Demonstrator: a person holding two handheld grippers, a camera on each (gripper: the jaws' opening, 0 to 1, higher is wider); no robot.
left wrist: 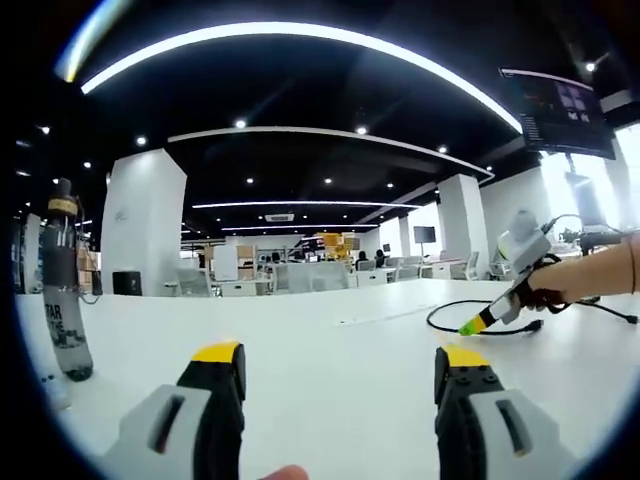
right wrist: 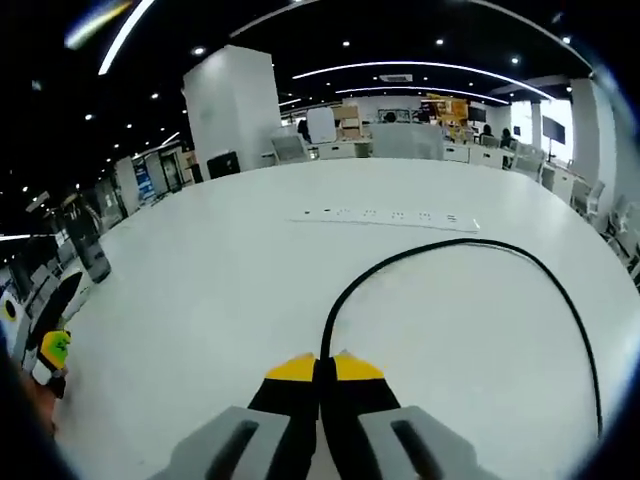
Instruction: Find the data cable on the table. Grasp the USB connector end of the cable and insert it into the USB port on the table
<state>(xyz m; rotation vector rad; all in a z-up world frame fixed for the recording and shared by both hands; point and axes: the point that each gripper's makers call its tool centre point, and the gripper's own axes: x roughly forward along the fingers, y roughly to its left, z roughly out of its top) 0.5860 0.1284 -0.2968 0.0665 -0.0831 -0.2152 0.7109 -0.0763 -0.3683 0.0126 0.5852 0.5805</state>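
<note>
pinching the black cable (right wrist: 470, 241), the right tongs (right wrist: 320, 364) face the socket strip (right wrist: 385, 216) beyond it; the left gripper view adds spread left tongs (left wrist: 340, 355) and a bottle (left wrist: 62, 280).

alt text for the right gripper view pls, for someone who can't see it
The right gripper, jaws shut, pinches a black cable that arcs away across a white table and curves back down toward the right edge. Farther off on the table lies a long white power strip, with an open office behind.
</note>
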